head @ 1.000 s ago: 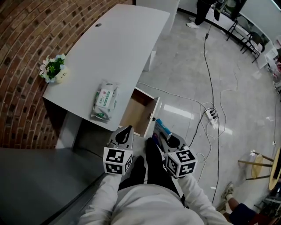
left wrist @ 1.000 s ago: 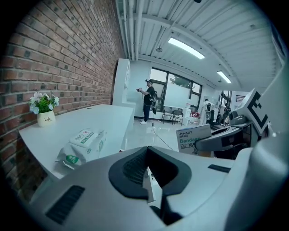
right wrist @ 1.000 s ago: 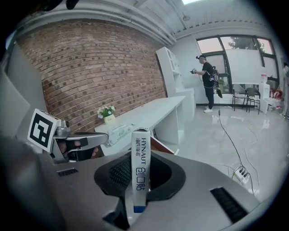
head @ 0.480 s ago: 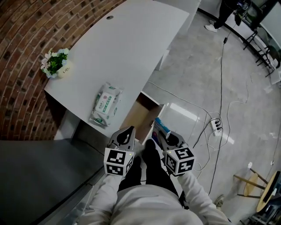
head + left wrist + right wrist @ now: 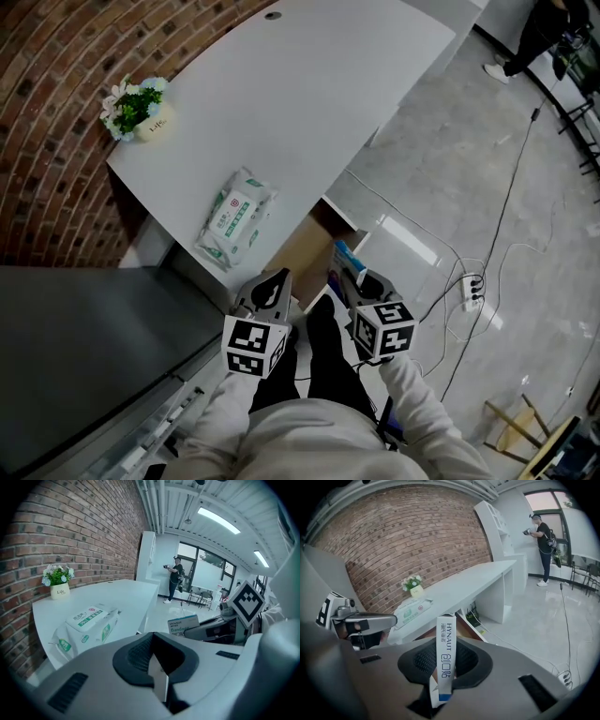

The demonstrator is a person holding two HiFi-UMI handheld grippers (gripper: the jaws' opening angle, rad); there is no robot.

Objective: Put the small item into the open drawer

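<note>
My right gripper (image 5: 350,278) is shut on a small white-and-blue bandage box (image 5: 344,258), which stands upright between the jaws (image 5: 446,651). In the head view the box hangs at the front right corner of the open wooden drawer (image 5: 307,246) under the white desk (image 5: 309,84). The left gripper (image 5: 274,282) is shut with nothing in it and hovers near the drawer's front left side. From the left gripper view, the box (image 5: 183,624) and the right gripper show to the right.
A pack of wet wipes (image 5: 235,217) lies at the desk's near edge above the drawer. A small flower pot (image 5: 140,108) stands by the brick wall. A power strip (image 5: 472,292) and cables lie on the floor at right. A dark grey surface (image 5: 84,347) lies at left.
The head view has swung, so the desk and drawer now sit closer to the grippers. Both grippers keep their pose, and the box stays gripped.
</note>
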